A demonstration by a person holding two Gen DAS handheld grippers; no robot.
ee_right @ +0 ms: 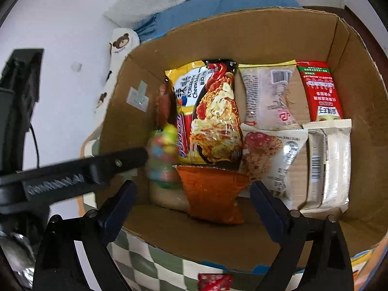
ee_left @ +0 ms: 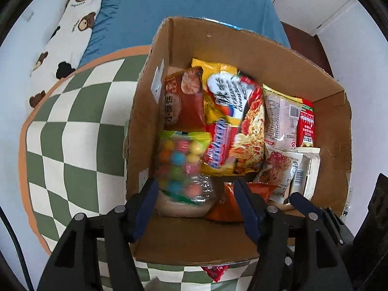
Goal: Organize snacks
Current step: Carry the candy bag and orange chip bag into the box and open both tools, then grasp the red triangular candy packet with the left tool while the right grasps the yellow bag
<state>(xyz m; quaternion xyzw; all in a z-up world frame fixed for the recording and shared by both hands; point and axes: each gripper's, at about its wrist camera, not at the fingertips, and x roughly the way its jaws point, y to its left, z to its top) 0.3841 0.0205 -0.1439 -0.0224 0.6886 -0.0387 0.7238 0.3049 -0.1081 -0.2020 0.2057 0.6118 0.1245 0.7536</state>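
Note:
An open cardboard box (ee_left: 266,48) (ee_right: 242,36) holds several snack packets. A yellow-red noodle packet (ee_left: 242,121) (ee_right: 213,111) leans in the middle, with a brown-red packet (ee_left: 184,101) to its left. White packets (ee_right: 269,97) and a red sachet (ee_right: 320,92) lie on the right. My left gripper (ee_left: 195,184) points down into the box and is open. A blurred bag of coloured gumballs (ee_left: 181,165) (ee_right: 163,150) is between its fingers, and the right finger is clear of it. My right gripper (ee_right: 194,186) stands wide open over an orange bag (ee_right: 213,191) without touching it.
The box rests on a green-and-white checkered cushion (ee_left: 72,133) with an orange rim. A small red packet (ee_right: 214,281) lies on the cushion by the box's near wall. A bear-print pillow (ee_left: 72,31) and blue bedding (ee_left: 181,7) lie beyond.

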